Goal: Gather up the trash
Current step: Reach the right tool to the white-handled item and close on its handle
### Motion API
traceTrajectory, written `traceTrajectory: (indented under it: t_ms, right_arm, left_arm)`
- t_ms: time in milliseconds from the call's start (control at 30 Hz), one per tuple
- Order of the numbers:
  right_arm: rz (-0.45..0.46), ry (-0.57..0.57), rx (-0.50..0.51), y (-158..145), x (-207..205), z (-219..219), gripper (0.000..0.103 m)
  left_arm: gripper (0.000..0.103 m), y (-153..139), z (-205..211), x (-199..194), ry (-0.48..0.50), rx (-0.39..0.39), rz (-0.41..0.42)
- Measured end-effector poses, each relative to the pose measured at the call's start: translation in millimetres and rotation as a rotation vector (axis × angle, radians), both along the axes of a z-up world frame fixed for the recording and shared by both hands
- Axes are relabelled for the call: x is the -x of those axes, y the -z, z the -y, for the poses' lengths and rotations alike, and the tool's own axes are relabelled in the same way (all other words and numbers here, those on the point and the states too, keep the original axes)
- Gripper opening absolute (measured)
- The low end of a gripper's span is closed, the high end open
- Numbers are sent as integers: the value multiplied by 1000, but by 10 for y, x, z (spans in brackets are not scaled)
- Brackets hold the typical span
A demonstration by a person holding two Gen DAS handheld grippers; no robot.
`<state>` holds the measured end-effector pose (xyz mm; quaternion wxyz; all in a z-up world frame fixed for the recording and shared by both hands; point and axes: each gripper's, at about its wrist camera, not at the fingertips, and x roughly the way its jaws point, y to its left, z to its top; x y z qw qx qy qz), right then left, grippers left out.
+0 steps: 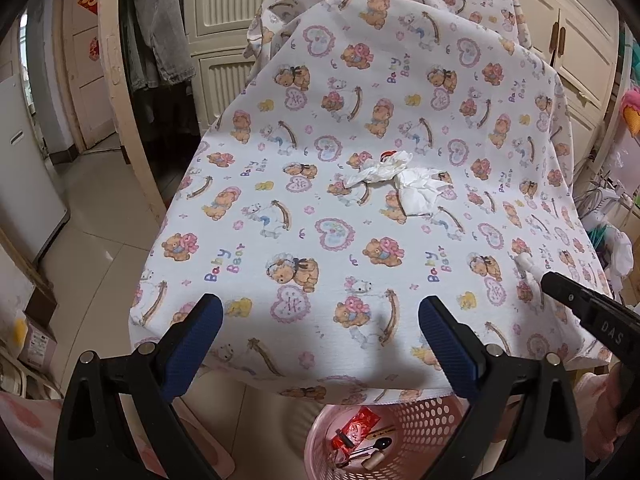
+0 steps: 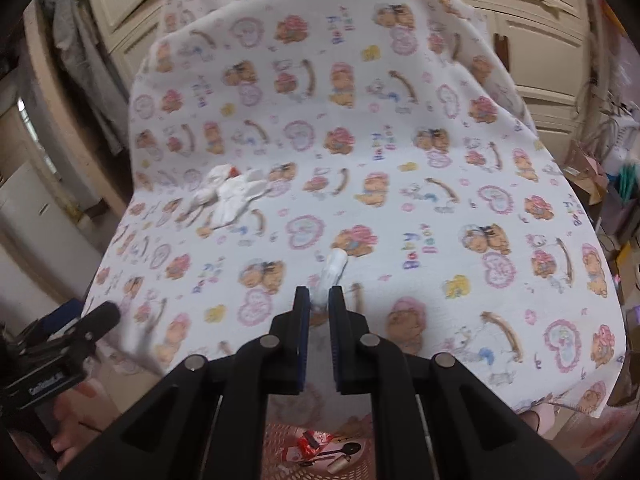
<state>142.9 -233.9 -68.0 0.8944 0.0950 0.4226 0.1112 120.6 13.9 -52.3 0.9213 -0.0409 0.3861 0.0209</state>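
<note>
Crumpled white tissues (image 1: 400, 184) with a bit of red wrapper lie mid-table on the bear-print cloth (image 1: 320, 120); they also show in the right wrist view (image 2: 232, 192). My left gripper (image 1: 320, 320) is open and empty over the table's near edge. My right gripper (image 2: 319, 300) is shut on a small white rolled piece of trash (image 2: 332, 272), which also shows in the left wrist view (image 1: 526, 264). A pink perforated basket (image 1: 432, 420) stands on the floor below the table edge, holding a red wrapper (image 1: 360, 428), a black spoon and other bits; it also shows in the right wrist view (image 2: 280, 440).
Cream cabinet doors (image 1: 224, 8) stand behind the table. A grey garment (image 1: 160, 40) hangs at the back left. Tiled floor (image 1: 100, 240) lies to the left. Cluttered boxes and cables (image 2: 600, 184) sit to the right.
</note>
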Motion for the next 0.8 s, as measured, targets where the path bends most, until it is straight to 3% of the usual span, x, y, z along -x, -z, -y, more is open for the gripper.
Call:
traceTrajectory:
  t_ms: [167,233,333,533,600,667,733,800]
  right_arm:
    - [-9,-68,43,35,29,-148,9]
    - [-16,-63,62,62,32,-152,10]
    - [-10,-35,43,73,31,-79,20]
    - [-18,-46,47,103,14,-103,20]
    - [-18,-53,72,132,15,-155,19]
    - [3,-52,120,144,25,-206,8]
    - [17,-39,168,146,26,-226,8]
    - [16,-24,140,132,24,-180,8]
  left_arm:
    - [97,23,-3,-14,-1,1,-8]
    - [97,23,0,-19,0,2,-9]
    - [97,26,14,-32,2,5,-13]
    - [97,22,82,-38,19,-6,-11]
    - [97,22,99,-42,24,-8,-12]
    - [97,22,115,-50,30,-7,-13]
    - [97,20,131,-75,39,2,-18]
    - [97,10,140,-130,54,37,-35]
